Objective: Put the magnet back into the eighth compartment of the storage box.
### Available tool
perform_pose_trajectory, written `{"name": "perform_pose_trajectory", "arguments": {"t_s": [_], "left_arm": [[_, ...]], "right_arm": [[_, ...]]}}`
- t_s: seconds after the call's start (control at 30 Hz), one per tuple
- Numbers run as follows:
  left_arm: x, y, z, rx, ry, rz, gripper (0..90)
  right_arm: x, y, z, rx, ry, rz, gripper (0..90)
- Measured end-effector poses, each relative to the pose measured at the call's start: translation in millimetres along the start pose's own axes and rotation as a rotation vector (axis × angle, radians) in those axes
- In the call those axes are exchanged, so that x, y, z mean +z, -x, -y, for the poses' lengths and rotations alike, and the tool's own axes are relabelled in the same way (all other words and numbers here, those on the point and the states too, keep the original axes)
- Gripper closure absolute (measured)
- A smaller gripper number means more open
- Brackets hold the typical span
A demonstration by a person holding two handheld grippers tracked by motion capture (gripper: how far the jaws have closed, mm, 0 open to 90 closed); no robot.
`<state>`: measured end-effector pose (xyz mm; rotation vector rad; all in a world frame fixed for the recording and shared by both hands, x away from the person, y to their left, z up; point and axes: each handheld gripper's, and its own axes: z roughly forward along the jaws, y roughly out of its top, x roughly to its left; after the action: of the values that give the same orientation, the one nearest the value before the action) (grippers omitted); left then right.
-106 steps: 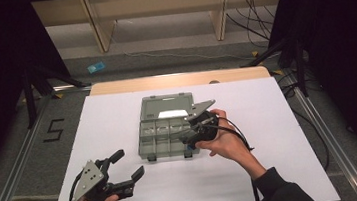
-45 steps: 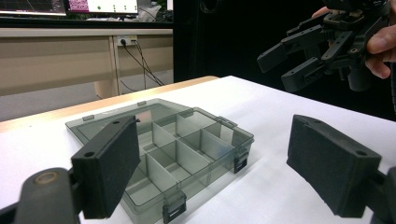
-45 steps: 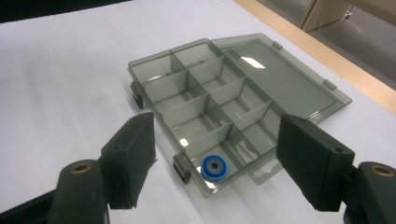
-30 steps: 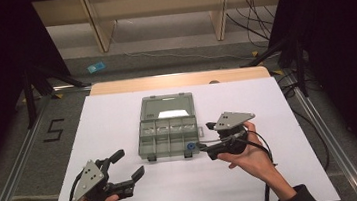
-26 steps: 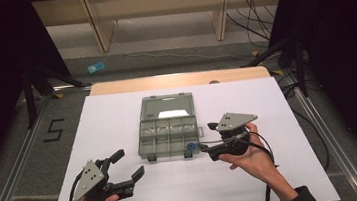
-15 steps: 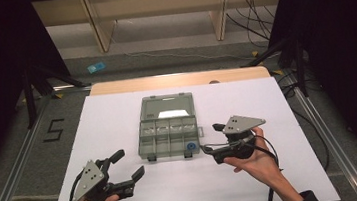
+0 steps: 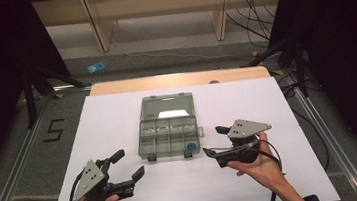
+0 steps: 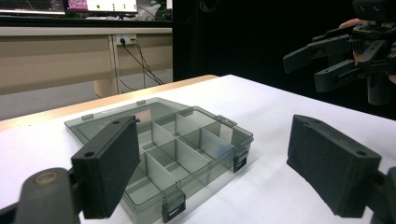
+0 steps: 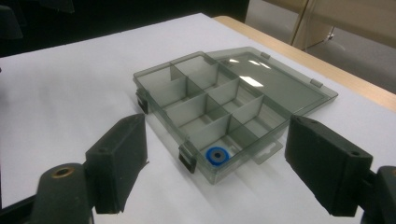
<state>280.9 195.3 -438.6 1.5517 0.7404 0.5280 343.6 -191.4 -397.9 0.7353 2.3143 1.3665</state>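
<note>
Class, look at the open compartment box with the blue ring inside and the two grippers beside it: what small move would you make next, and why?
Probably bring the right gripper back toward the lid to fold it shut. The blue ring already lies in a corner compartment of the box, both grippers stand open and empty, and the left gripper rests apart from the box.

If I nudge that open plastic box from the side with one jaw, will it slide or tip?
The box would probably slide: it lies low and flat on the smooth white table. It looks light, thin clear plastic holding just a small blue ring. The open lid may flex at its hinge.
</note>
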Motion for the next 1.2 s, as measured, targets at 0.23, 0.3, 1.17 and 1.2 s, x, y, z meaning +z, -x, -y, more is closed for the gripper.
{"name": "perform_pose_trajectory", "arguments": {"t_s": [0.23, 0.3, 1.17, 1.2], "left_arm": [[0.2, 0.4, 0.2, -0.002, -0.001, 0.001, 16.5], [0.4, 0.4, 0.3, -0.003, -0.001, 0.004, 16.5], [1.2, 1.2, 0.9, -0.004, -0.010, 0.013, 16.6], [1.2, 1.2, 0.9, -0.004, -0.010, 0.013, 16.5]], "right_arm": [[-3.0, -1.6, 4.6, 0.021, 0.019, -0.001, 21.8], [-3.5, -2.2, 6.0, 0.021, 0.029, 0.009, 21.8], [-16.7, -7.0, 21.1, 0.086, 0.068, -0.005, 21.3], [-16.8, -7.2, 21.8, 0.089, 0.071, -0.007, 21.2]]}}
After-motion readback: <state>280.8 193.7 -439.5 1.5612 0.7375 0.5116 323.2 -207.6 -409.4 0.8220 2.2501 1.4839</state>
